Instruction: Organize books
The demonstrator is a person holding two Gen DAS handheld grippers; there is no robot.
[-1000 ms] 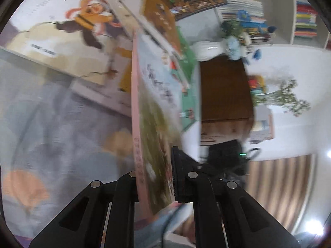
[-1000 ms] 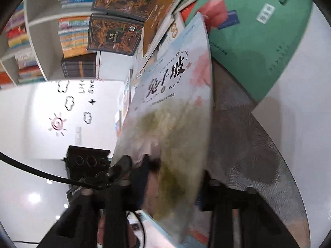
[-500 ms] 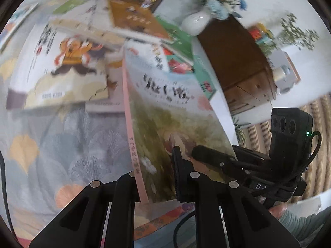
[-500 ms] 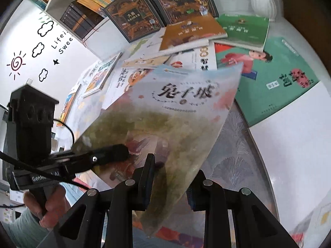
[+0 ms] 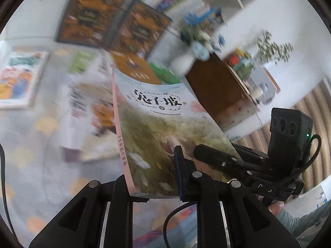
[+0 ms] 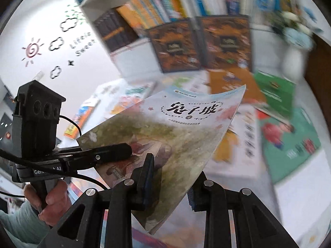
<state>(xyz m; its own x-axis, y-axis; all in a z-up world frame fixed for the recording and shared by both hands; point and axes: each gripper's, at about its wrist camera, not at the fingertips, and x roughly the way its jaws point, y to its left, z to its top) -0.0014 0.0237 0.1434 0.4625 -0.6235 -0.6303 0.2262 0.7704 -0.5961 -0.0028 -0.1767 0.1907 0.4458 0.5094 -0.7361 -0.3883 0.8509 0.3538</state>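
One thin book (image 5: 157, 128) with a pale blue and green cover, a black title and a pink spine hangs above the table, held by both grippers. My left gripper (image 5: 153, 175) has its bottom edge by the spine between its pads; its jaws are opening slightly, with the pads still against the book. My right gripper (image 6: 171, 175) is shut on the bottom corner at the other side. From the left wrist view the right gripper (image 5: 206, 155) reaches in over the cover. The right wrist view shows the book (image 6: 182, 128) with the left gripper (image 6: 124, 150) lying across its cover.
Several books lie scattered on the patterned tablecloth (image 5: 37, 161), among them a green book (image 6: 289, 140). Two dark ornate books (image 6: 198, 45) lean against the bookshelf (image 6: 157, 6). A white vase (image 6: 293, 60) stands by a brown cabinet (image 5: 215, 91). A hand (image 6: 51, 202) holds the left gripper.
Both grippers have lifted the book well above the table and rolled it, so the cover now faces up. The scattered books look farther below.
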